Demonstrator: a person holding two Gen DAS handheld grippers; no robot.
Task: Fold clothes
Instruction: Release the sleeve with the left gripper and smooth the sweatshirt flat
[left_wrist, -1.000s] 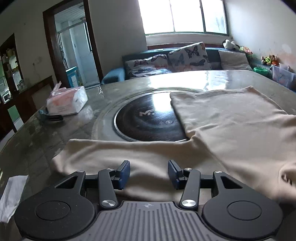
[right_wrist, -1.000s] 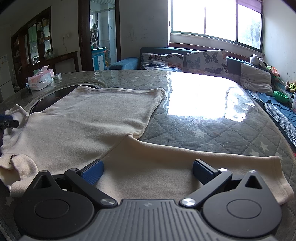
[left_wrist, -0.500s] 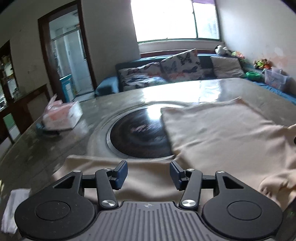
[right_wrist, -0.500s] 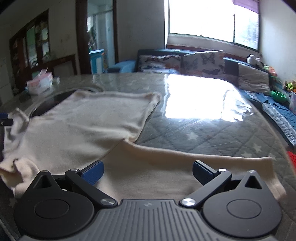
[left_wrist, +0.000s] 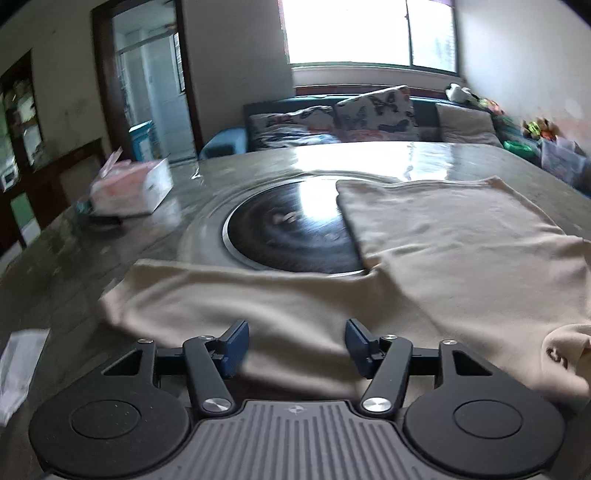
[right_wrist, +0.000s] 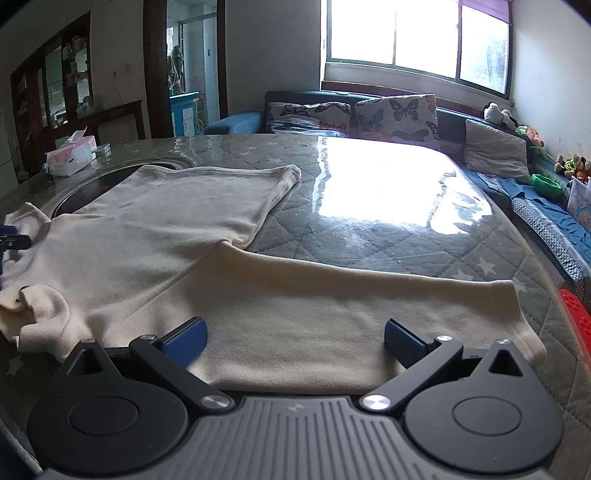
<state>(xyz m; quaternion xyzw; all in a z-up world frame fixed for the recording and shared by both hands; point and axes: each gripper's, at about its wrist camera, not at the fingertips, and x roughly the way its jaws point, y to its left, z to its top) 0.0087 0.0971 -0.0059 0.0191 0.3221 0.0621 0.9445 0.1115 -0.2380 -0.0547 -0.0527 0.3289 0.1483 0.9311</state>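
Note:
A cream long-sleeved top lies spread flat on the table, also in the right wrist view. Its left sleeve stretches out in front of my left gripper, which is open just over the sleeve's near edge. Its right sleeve lies in front of my right gripper, which is open wide and empty over it. The collar is bunched at the near edge. A tip of the left gripper shows at the far left of the right wrist view.
A round black hotplate is set in the table, partly under the top. A tissue box stands at the far left. A white paper lies at the near left. A sofa with butterfly cushions runs behind the quilted table cover.
The left gripper has opened a little wider and shifted over the left sleeve. The right gripper has stayed open over the right sleeve; the view shifted only slightly.

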